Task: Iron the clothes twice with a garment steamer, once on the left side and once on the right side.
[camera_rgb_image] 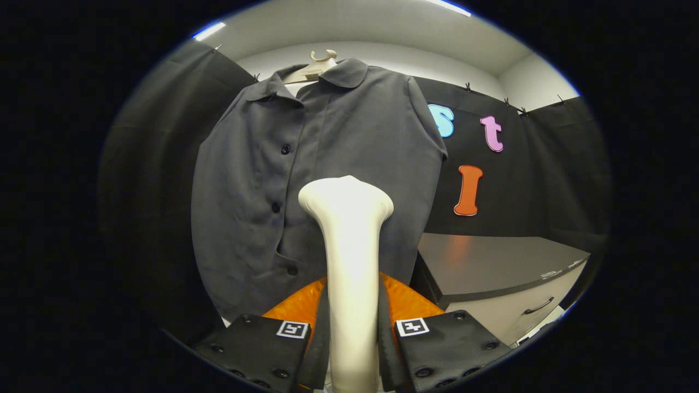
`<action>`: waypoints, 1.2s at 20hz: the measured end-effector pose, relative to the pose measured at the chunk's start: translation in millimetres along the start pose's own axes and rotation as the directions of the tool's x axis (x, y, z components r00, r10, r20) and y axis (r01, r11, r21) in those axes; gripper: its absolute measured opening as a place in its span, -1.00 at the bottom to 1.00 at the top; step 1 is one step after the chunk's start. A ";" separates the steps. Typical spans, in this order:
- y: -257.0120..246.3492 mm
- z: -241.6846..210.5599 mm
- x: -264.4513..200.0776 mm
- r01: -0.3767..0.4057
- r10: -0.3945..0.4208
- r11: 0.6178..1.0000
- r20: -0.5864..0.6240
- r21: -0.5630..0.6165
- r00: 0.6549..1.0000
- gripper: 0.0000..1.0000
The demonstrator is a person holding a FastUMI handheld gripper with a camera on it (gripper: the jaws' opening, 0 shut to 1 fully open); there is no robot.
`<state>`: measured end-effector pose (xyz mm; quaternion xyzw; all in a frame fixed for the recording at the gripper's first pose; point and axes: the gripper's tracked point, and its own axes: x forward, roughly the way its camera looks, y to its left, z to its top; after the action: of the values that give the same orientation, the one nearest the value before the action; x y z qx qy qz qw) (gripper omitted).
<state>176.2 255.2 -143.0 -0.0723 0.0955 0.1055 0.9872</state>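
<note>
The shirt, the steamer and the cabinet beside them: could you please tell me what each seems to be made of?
Shirt: thin woven fabric, matte grey, judging by soft folds and drape.
Steamer, clamped between the tool's fingers: smooth cream plastic, by its soft sheen.
Cabinet: probably laminate or painted board; its dark top faintly mirrors colour from the wall.

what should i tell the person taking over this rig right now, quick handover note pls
Gripper: shut on the cream plastic garment steamer, both fingers pressing its handle, head up and pointing ahead.
Clothes: the dark grey buttoned shirt hangs on a pale hanger just beyond the steamer head, which sits in front of the lower middle of the shirt, near the button line; contact cannot be told.
Beside the shirt stands a grey-topped cabinet.
Done: steamer picked up and brought to the shirt. Whether any pass is finished cannot be told.
Left: confirm and complete one pass on each side.
</note>
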 end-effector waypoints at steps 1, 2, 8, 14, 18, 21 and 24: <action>1.5 -6.7 -2.0 -0.003 0.003 1.000 -0.012 -0.005 1.000 -0.11; 3.1 -13.1 -2.5 -0.004 0.004 1.000 -0.024 -0.008 1.000 -0.11; 9.0 -55.3 -9.1 -0.023 0.020 0.999 -0.104 -0.023 0.994 -0.10; 12.2 -98.5 -16.4 -0.047 0.042 0.999 -0.178 -0.024 0.983 -0.11; 12.0 -124.6 -20.4 -0.053 0.043 0.998 -0.215 -0.044 0.976 -0.10; 14.4 -142.7 -25.6 -0.054 0.044 0.998 -0.247 -0.036 0.968 -0.10; 16.4 -143.5 -30.7 -0.057 0.045 0.998 -0.260 -0.039 0.965 -0.10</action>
<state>118.3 241.7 -278.1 -0.1056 0.2229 0.1228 0.9613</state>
